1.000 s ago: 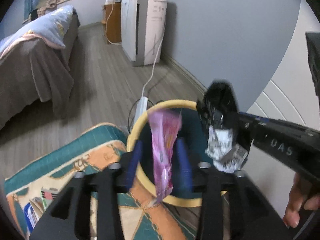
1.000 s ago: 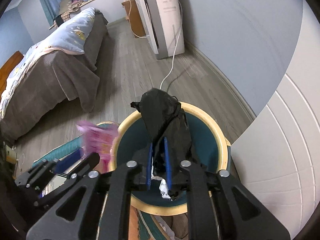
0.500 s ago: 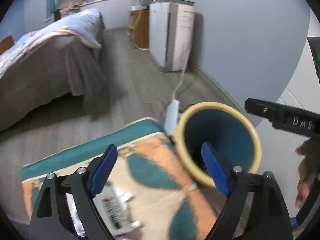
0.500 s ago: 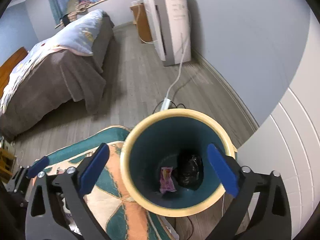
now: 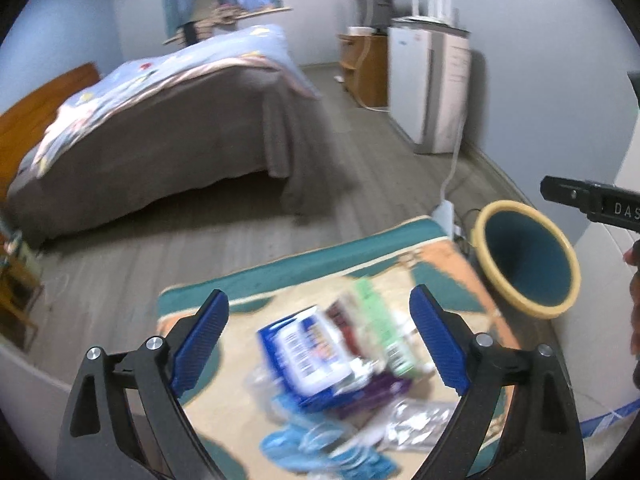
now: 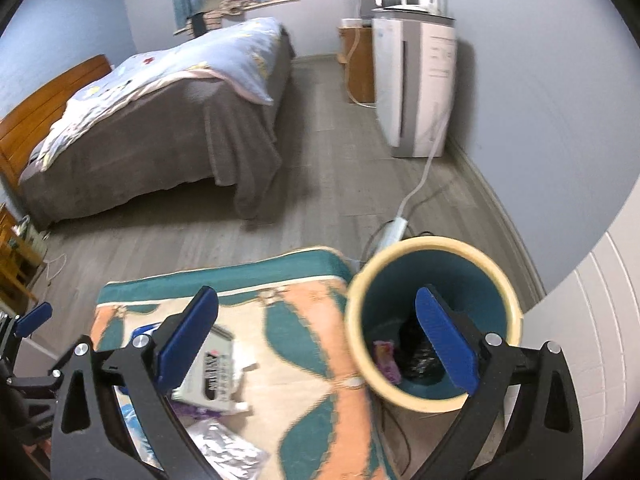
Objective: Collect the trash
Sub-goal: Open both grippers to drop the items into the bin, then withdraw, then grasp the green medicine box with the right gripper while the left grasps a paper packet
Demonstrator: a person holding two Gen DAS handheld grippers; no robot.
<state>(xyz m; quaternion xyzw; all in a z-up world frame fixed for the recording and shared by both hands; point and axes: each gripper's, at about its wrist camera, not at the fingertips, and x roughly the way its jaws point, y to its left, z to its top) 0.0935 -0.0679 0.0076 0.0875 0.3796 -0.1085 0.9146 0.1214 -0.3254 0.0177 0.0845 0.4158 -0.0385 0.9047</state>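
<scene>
In the left wrist view, the left gripper point(image 5: 320, 332) hangs over a teal, orange and cream patterned rug point(image 5: 280, 280) with its blue-padded fingers point(image 5: 200, 338) spread wide and nothing between them. Under it lies a loose heap of trash, blurred by motion: a blue and white printed packet point(image 5: 304, 356) on top, a pale green wrapper point(image 5: 380, 320) just beside it to the right, a purple wrapper point(image 5: 376, 392) partly tucked beneath, and crumpled silver foil point(image 5: 416, 424) nearer the camera (the print on all of them is too smeared to read). Light blue plastic point(image 5: 316, 448) at the bottom is cut off by the gripper frame. Right of the rug's edge stands a round teal bin with a cream rim point(image 5: 528, 256); its floor is hidden from this angle.

From the right wrist view, the right gripper point(image 6: 316, 336) is likewise spread and empty, straddling the rug's right edge and the bin point(image 6: 434, 320). Its left finger covers part of a grey and white box point(image 6: 216, 372). Down inside the bin rest a pink wrapper point(image 6: 386, 360) and a crumpled black bag point(image 6: 416, 352), the bag half hidden by the right finger.
</scene>
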